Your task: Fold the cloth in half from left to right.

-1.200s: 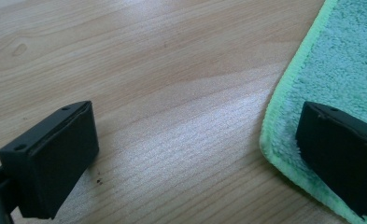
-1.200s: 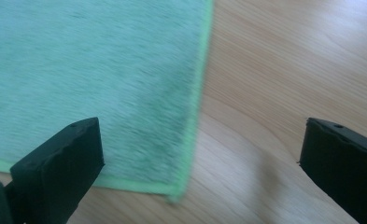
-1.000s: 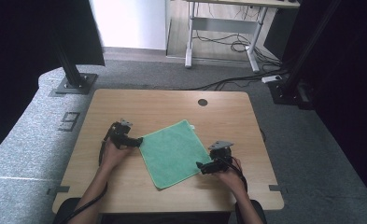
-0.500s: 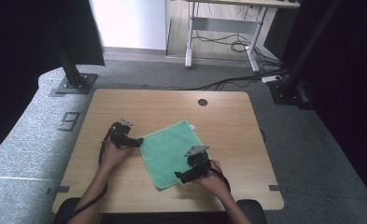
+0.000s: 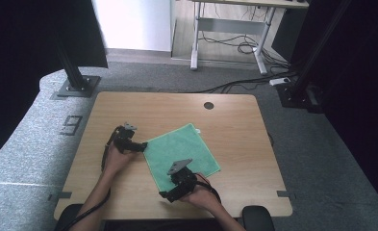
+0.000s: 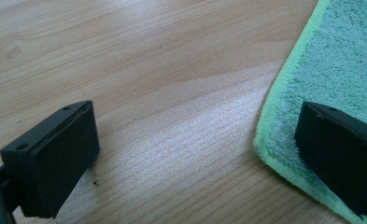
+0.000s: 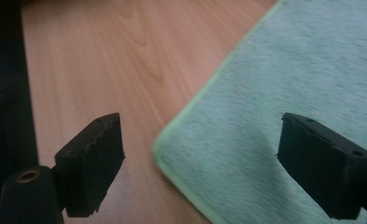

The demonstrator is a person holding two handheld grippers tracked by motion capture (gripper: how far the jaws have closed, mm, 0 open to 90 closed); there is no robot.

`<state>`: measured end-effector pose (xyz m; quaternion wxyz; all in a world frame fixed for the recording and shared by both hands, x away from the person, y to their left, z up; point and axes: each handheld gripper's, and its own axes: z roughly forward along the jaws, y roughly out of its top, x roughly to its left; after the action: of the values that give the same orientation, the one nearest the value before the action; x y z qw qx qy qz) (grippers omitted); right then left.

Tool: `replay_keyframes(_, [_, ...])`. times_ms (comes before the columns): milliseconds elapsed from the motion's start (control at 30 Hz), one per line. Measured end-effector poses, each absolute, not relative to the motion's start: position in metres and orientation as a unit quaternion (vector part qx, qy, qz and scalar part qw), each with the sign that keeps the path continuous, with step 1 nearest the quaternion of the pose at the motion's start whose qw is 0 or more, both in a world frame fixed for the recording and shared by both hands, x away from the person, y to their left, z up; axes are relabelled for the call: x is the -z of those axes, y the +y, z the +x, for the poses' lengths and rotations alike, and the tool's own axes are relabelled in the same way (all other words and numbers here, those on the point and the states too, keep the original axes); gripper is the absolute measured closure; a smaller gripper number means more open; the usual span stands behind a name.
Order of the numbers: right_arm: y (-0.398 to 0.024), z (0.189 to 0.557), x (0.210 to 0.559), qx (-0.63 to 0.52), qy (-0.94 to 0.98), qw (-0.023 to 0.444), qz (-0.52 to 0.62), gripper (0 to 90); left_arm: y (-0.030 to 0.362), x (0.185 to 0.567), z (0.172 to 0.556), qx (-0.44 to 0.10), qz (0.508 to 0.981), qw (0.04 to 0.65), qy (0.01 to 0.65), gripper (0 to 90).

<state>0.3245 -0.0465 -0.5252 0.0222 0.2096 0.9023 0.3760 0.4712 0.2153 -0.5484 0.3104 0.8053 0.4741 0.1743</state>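
A green cloth (image 5: 179,154) lies flat and turned like a diamond on the wooden table (image 5: 225,120). My left gripper (image 5: 141,146) rests at the cloth's left corner, open. In the left gripper view its jaws (image 6: 195,126) straddle the cloth's hem (image 6: 270,107), one over bare wood, one over the cloth (image 6: 340,60). My right gripper (image 5: 166,195) is at the cloth's near corner. In the right gripper view it (image 7: 202,135) is open, and its jaws have just been closing a little. The cloth's corner (image 7: 172,149) lies between them, not pressed.
A round cable hole (image 5: 208,105) sits near the table's far edge. The table's near edge is just below my hands. Black stand posts (image 5: 76,77) rise beyond the far left and far right corners. Cables (image 5: 234,84) trail on the floor behind.
My right gripper has moved left along the near side of the cloth, from its right corner to its near corner. The left gripper and the cloth have stayed in place.
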Motion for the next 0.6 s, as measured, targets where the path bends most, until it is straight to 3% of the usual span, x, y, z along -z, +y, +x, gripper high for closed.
replay_keyframes(167, [-0.038,0.318,0.528,-0.359,0.914,0.022,0.188,31.9,0.216,0.548,0.469,-0.174,0.809,0.316,0.465,3.8])
replay_keyframes(267, [-0.037,0.315,0.529,-0.361,0.915,0.007,0.18,45.4,0.216,0.548,0.468,-0.173,0.81,0.322,0.458,8.2])
replay_keyframes(433, [-0.035,0.312,0.532,-0.341,0.925,0.025,0.166,69.3,0.216,0.546,0.464,-0.172,0.815,0.333,0.443,18.6])
replay_keyframes(467, [-0.034,0.311,0.533,-0.337,0.926,0.033,0.167,73.6,0.215,0.546,0.462,-0.171,0.817,0.335,0.438,21.8])
replay_keyframes(600, [-0.034,0.312,0.534,-0.34,0.922,0.033,0.182,85.5,0.21,0.542,0.456,-0.157,0.829,0.343,0.413,52.7])
